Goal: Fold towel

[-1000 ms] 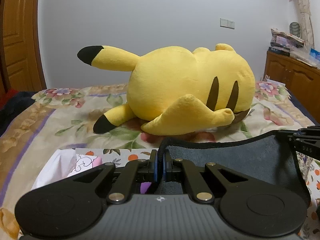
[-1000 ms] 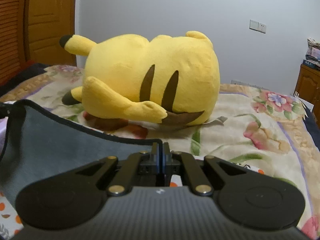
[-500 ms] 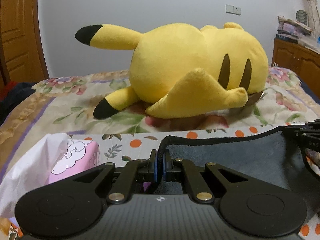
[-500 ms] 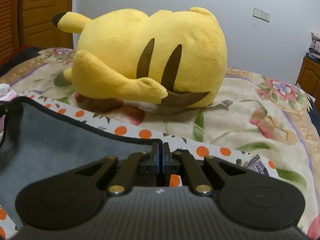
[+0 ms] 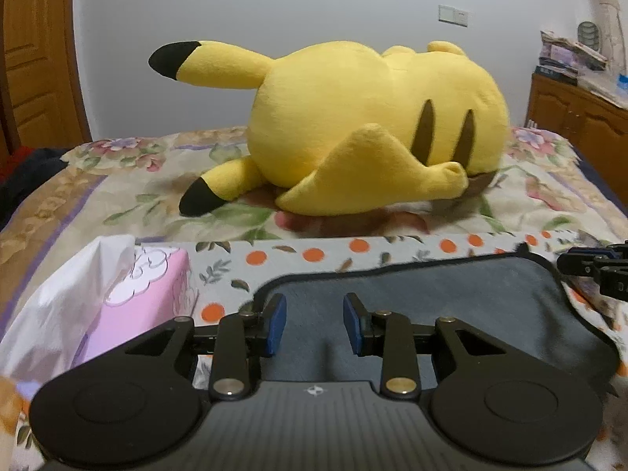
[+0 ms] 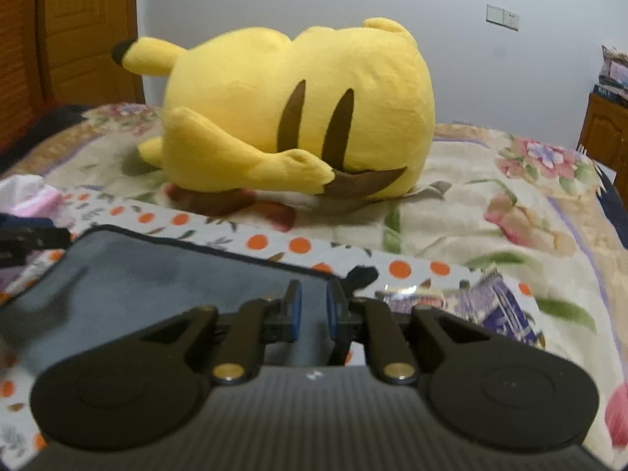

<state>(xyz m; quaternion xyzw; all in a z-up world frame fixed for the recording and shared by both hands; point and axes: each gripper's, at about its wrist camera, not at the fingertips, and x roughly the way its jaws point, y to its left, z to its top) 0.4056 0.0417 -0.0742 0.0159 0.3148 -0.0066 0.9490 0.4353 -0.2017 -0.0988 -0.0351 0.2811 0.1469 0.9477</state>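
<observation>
Over the towel (image 5: 451, 306), both tools have opened

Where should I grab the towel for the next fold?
Probably the two far corners of the towel, since it lies flat and its dark-bound far edge is free. Bring the left tool to the left corner and the right tool to the right, low from the near side, each pinching corner hem.

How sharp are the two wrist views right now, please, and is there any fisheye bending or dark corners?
Left wrist view: the grey towel and yellow plush toy are fairly sharp; the wooden door bows at the left edge, and the top corners are dark. Right wrist view: softer, the towel's near-left part smeared.
</observation>
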